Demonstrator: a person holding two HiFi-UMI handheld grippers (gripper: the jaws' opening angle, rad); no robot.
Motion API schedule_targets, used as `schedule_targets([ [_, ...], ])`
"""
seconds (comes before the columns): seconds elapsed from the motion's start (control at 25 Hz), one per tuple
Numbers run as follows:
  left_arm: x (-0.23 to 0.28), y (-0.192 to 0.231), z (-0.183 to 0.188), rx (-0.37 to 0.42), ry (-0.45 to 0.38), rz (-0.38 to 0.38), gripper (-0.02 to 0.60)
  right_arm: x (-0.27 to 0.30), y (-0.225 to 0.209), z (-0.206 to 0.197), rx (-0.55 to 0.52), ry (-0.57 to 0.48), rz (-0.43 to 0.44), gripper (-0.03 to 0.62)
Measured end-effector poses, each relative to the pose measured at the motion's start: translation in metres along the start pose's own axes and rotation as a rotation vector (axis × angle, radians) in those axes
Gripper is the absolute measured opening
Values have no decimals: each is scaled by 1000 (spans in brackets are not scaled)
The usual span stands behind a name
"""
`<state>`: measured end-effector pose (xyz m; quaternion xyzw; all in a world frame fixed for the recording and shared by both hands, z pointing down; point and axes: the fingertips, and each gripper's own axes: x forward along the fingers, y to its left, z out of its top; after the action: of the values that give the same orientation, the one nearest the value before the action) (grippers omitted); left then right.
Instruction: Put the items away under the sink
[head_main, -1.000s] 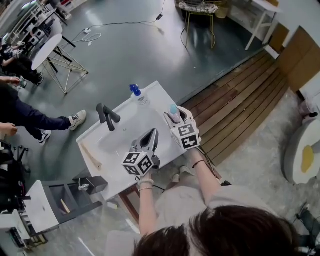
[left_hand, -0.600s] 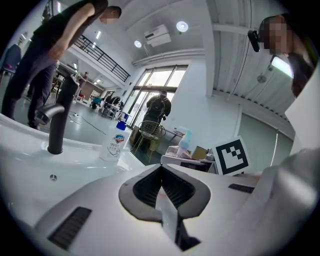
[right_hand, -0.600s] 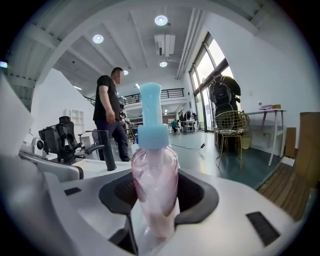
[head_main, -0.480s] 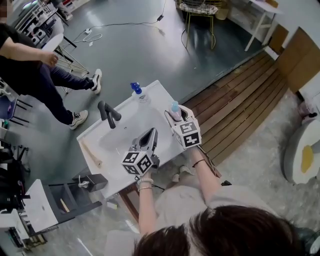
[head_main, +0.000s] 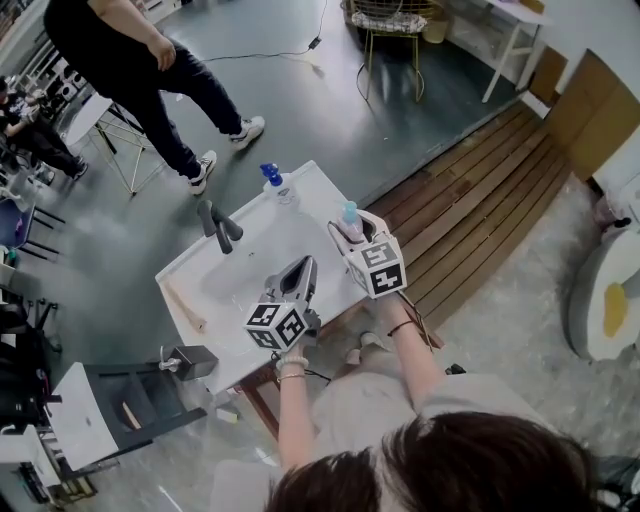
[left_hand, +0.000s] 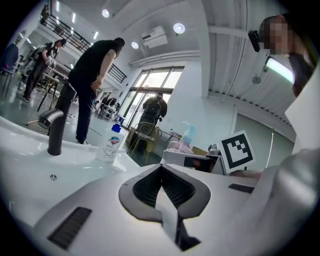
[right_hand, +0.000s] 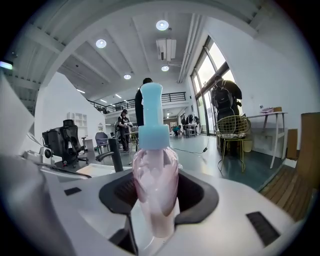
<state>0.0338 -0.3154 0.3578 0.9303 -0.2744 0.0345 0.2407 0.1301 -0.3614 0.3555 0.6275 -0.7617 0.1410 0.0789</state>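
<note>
Between the jaws of the right gripper (right_hand: 158, 198) stands a pink pump bottle (right_hand: 152, 165). It is upright, with its long axis vertical and its pale blue pump head on top. The jaws stand about half spread and their dark pads pinch the bottle's lower body from both sides. In the head view the bottle sits at the right front corner of the white counter (head_main: 318, 196). Whether its base is clear of the surface cannot be told from above.

The left gripper (left_hand: 162, 192) has its jaws pressed together with nothing between them. It hangs over the front of the sink basin (head_main: 245, 270), just beside the right gripper and a little nearer the person.

The coming move turns on one relation: the space under the sink lies below the counter and on the person's side of it. No view shows that space. My reading is that the bottle has to come back off the front edge, then down and in, staying upright so the pump clears the underside.

Farther out, a black faucet (head_main: 218, 226) stands behind the basin. A second bottle with a dark blue cap (head_main: 276, 187) stands at the far edge, well apart from both grippers. It probably falls to the empty left gripper. A person (head_main: 150, 60) walks across the floor beyond the counter.
</note>
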Motion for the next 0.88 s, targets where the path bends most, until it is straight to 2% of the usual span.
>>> schedule_targets([
  [0.56, -30, -27, -6, 39, -3, -63, 3, -53, 42, 9, -18, -38, 34, 201],
  [0.88, -40, -37, -11, 60, -6, -60, 2, -69, 47, 9, -31, -50, 64, 201],
])
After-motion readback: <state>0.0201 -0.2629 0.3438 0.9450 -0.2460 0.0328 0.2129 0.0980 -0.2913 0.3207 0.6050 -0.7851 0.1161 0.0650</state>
